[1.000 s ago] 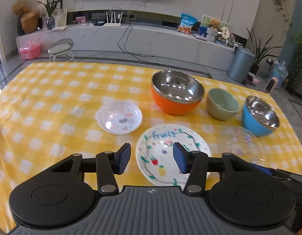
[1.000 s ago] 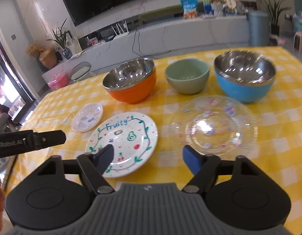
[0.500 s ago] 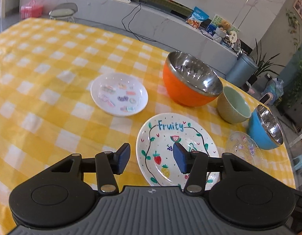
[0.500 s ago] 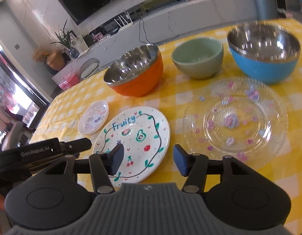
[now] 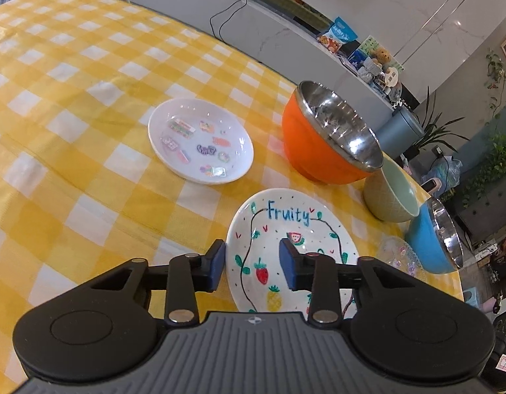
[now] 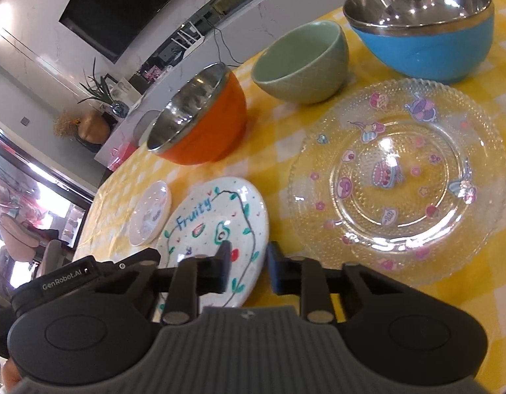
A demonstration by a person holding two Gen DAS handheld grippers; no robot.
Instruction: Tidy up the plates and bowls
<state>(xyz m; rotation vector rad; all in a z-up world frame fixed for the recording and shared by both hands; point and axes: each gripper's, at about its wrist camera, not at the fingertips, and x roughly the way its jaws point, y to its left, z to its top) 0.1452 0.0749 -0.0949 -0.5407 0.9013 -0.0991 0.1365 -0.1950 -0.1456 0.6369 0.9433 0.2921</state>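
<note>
Yellow-checked table (image 5: 72,124) is carrying six dishes. Three bowls are standing in a back row: orange bowl (image 5: 322,151), green bowl (image 6: 302,65), blue bowl (image 6: 427,42). Orange and blue ones are steel-lined. Green bowl is sitting between the other two, close to each; contact cannot be told.

Three plates are lying in front. Small white plate (image 5: 200,141) with sticker prints is lying toward the table's left part, apart from the rest. Fruity plate (image 5: 286,229), white with painted fruit and vine, is sitting just in front of the orange bowl. Glass plate (image 6: 397,177), clear with cartoon prints, is lying in front of the green and blue bowls, beside the Fruity plate with a strip of cloth between them.

Left gripper (image 5: 253,264) is hovering over the near left edge of the Fruity plate, tilted down, jaws closing. The plate rim is showing in the gap; pads are not pressing on it.

Right gripper (image 6: 246,267) is hanging over the near right edge of the Fruity plate, jaws closing, narrow gap left, pinching nothing. Left tool's black body is showing at the lower left of the right wrist view.
</note>
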